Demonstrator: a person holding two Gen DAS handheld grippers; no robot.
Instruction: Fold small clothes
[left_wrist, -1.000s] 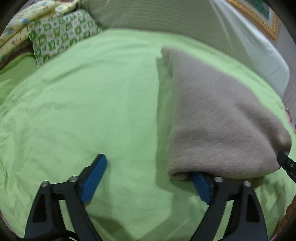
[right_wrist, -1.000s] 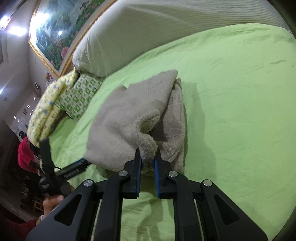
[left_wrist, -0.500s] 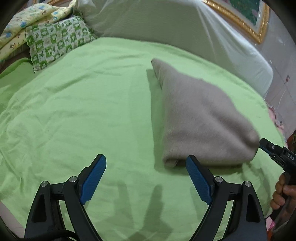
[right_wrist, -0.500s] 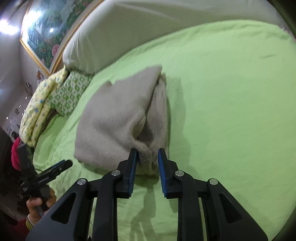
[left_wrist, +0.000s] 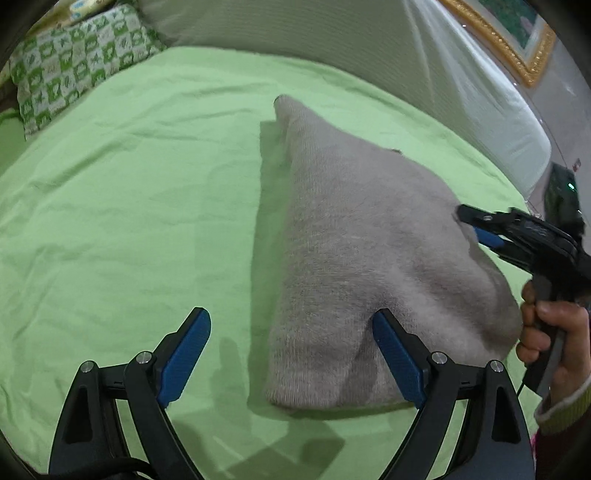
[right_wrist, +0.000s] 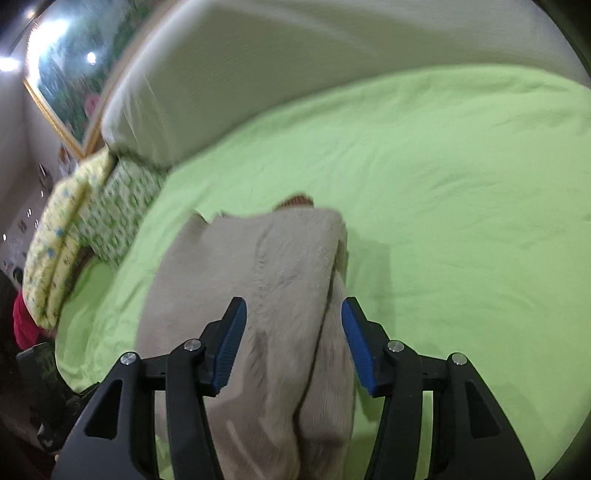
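A: Left gripper (left_wrist: 291, 343) pose?

B: Pitched down toward the green sheet (left_wrist: 129, 206), jaws spread wide, nothing clamped. The folded grey knit garment (left_wrist: 369, 258) lies on the sheet, its near left corner sitting between the two blue pads. Right pad (left_wrist: 397, 360) is over or against the cloth's near edge; can't tell if it actually touches. Left pad is over bare sheet, well clear of the fabric.

A: Right gripper (right_wrist: 293, 339)?

B: Also angled down at the bed. Jaws are opening right now. The garment (right_wrist: 258, 295) runs between the fingers and on under the frame, but neither pad presses on it, so it's released. From the left wrist camera the right gripper (left_wrist: 480, 229) comes in from the side, tips at the garment's right edge, and the person's right hand (left_wrist: 550, 332) is wrapped round its handle, with a striped cuff at the wrist.

A: Anything beyond the jaws?

B: Pale headboard (right_wrist: 295, 66) straight ahead. Green-and-white patterned pillow (left_wrist: 74, 62) far left of the left jaws. Gold-framed picture (left_wrist: 513, 40) up on the wall.

A: Any readable text or labels?

B: None. There's some marking on the right gripper's body, too blurred to read. Right wrist view is motion-smeared overall.
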